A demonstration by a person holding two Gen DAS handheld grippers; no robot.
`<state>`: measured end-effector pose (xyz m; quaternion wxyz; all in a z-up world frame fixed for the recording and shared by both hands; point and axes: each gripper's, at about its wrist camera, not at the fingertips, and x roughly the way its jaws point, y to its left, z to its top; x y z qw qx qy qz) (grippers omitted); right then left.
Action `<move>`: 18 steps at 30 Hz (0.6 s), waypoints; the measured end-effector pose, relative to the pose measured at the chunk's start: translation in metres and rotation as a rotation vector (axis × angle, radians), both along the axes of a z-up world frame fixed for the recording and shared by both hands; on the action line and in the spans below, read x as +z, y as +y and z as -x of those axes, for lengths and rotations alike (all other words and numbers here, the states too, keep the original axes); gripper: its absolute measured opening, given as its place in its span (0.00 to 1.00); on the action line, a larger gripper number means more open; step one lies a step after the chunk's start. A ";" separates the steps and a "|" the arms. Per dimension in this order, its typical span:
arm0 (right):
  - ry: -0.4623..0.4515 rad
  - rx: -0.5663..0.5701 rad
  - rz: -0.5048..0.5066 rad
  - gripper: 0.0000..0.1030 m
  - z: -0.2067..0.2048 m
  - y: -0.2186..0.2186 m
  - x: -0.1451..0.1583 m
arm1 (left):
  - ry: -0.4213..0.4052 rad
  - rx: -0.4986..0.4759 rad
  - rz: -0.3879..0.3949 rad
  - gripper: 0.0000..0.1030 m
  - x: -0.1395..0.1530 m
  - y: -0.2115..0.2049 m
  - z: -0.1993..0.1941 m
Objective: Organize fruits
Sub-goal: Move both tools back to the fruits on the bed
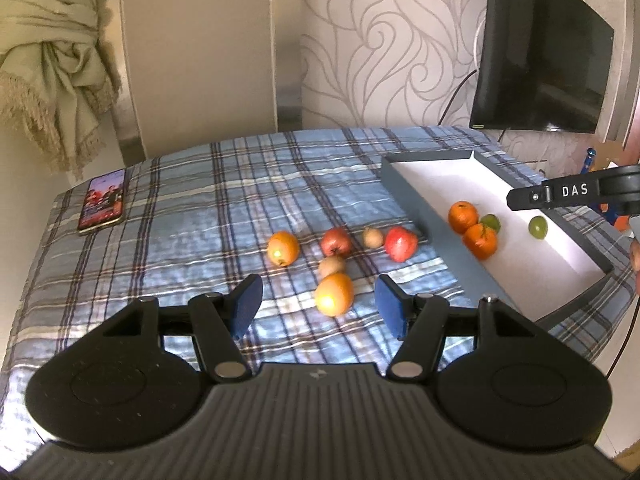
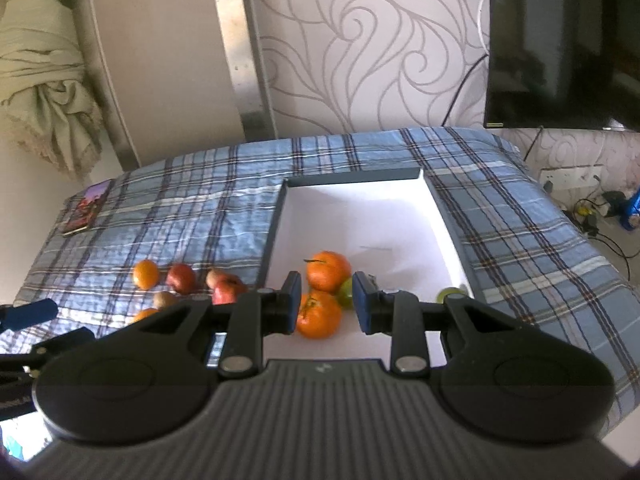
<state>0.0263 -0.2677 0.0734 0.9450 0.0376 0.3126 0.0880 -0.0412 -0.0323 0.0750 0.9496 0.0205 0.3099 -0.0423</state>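
Observation:
My left gripper (image 1: pixel 318 306) is open above the plaid cloth, with an orange (image 1: pixel 334 294) between its blue pads, untouched. Beyond lie another orange (image 1: pixel 283 248), two red apples (image 1: pixel 336 241) (image 1: pixel 401 244) and two small brown fruits (image 1: pixel 332 266) (image 1: pixel 373 237). The grey box with a white inside (image 1: pixel 424 204) holds two oranges (image 1: pixel 463 217) (image 1: pixel 480 241) and two green fruits (image 1: pixel 538 227). My right gripper (image 2: pixel 327 306) is open and empty over the box (image 2: pixel 448 236), above its oranges (image 2: pixel 319 315) (image 2: pixel 328 271). The right gripper's side shows in the left wrist view (image 1: pixel 576 194).
A phone (image 1: pixel 102 201) with a lit screen lies at the far left of the table. A dark TV (image 1: pixel 540 56) hangs on the wall at the right. A tied curtain (image 1: pixel 52 68) hangs at the left. Cables and a socket (image 2: pixel 568 178) sit right of the table.

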 end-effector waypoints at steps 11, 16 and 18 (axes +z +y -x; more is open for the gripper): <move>0.018 -0.029 -0.009 0.31 0.003 0.011 -0.003 | 0.026 -0.010 0.000 0.66 -0.008 0.016 -0.003; 0.003 0.061 0.012 0.31 0.011 0.037 -0.002 | 0.036 -0.027 -0.006 0.66 -0.012 0.023 -0.007; 0.005 0.110 0.018 0.31 0.013 0.049 -0.003 | 0.042 -0.029 -0.008 0.66 -0.014 0.027 -0.010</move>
